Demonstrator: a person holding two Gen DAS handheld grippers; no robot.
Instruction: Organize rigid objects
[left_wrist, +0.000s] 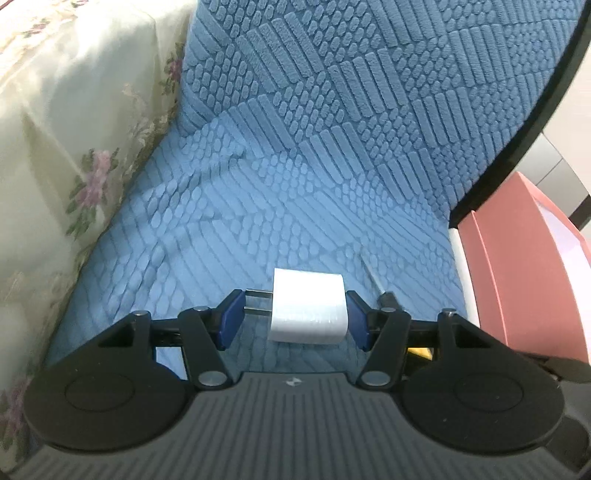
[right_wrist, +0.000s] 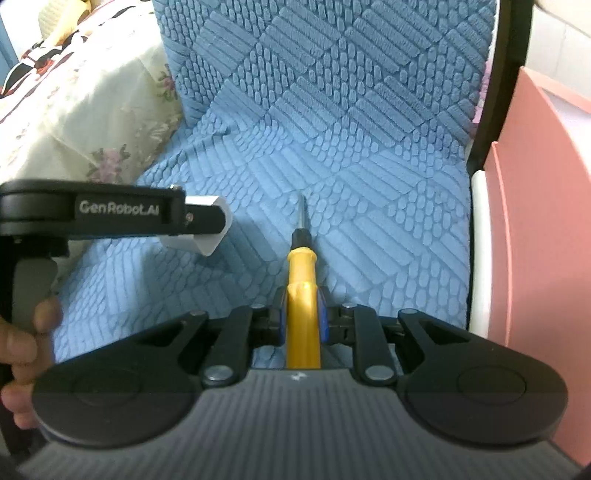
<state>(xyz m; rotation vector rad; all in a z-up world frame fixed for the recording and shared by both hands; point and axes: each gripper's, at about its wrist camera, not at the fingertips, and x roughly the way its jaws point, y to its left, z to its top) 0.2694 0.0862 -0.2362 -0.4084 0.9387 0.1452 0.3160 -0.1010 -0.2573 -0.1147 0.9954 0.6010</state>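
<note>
One line of print shows up, in the right wrist view: "GenRobot.AI" in pale letters on the black side of the left gripper (right_wrist: 212, 221), running along its body at the left of the picture. A small pale logo mark sits on the grey ribbed housing (right_wrist: 295, 377) below the right gripper's fingers; its shape is too small to read. Nothing else carries lettering.

A home: blue-covered sofa (left_wrist: 314, 147), floral bedspread (left_wrist: 74, 129).
</note>
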